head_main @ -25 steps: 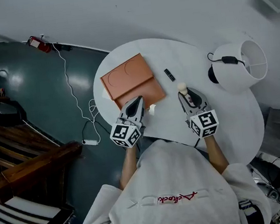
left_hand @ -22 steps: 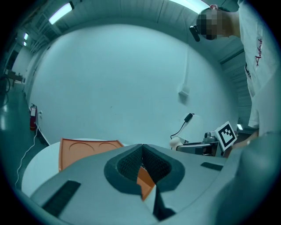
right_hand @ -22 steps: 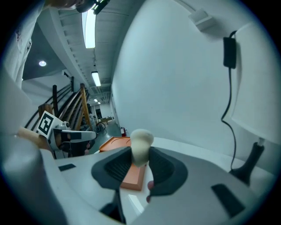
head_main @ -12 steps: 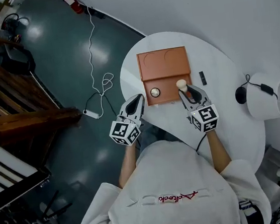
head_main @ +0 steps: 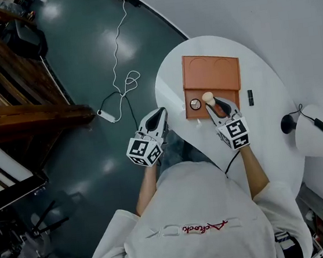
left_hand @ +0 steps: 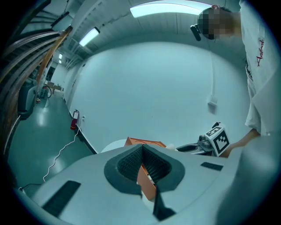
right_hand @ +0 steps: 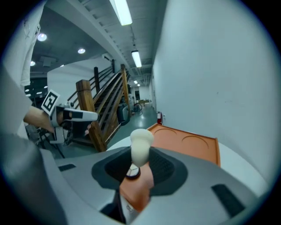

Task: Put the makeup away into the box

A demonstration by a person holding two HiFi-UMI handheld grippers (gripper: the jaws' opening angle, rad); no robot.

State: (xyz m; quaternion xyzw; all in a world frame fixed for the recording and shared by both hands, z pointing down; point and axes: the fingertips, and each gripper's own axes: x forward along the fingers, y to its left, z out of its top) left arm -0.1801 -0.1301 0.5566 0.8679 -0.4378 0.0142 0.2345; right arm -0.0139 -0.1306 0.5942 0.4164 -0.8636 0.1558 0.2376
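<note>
Seen from the head view: a white table [head_main: 265,139] with an orange box [head_main: 210,71] lying open on it, lid folded flat toward the far side, tray [head_main: 232,98] toward the person. In the lid, two round hollows. In the tray, at its left end, a round compact [head_main: 195,104].

Clamped in the right gripper [head_main: 218,108]: a bottle [right_hand: 138,186] with orange body and cream cap [right_hand: 141,147]. Pads pressed on the body from both sides, cap sticking out past the fingertips. Held over the near part of the tray, cap just beside the compact, to its right. Touching the tray or not: cannot tell.

Left gripper [head_main: 158,115] clenched, pads meeting at the tips, gripping no thing. Held over the dark floor [head_main: 71,60], just off the left edge of the table, pointing toward the box.

On the table right of the box, apart from it, a small black stick [head_main: 250,97]. Just before the near edge of the tray, a small white piece [head_main: 197,123], too small to name. Farther right, at the table's edge, a white lamp [head_main: 319,135] lying on its side, with a black base [head_main: 289,122]. On the floor, a white cable [head_main: 122,83] running to a power strip [head_main: 106,116]. At the far left, wooden stairs [head_main: 25,113].
</note>
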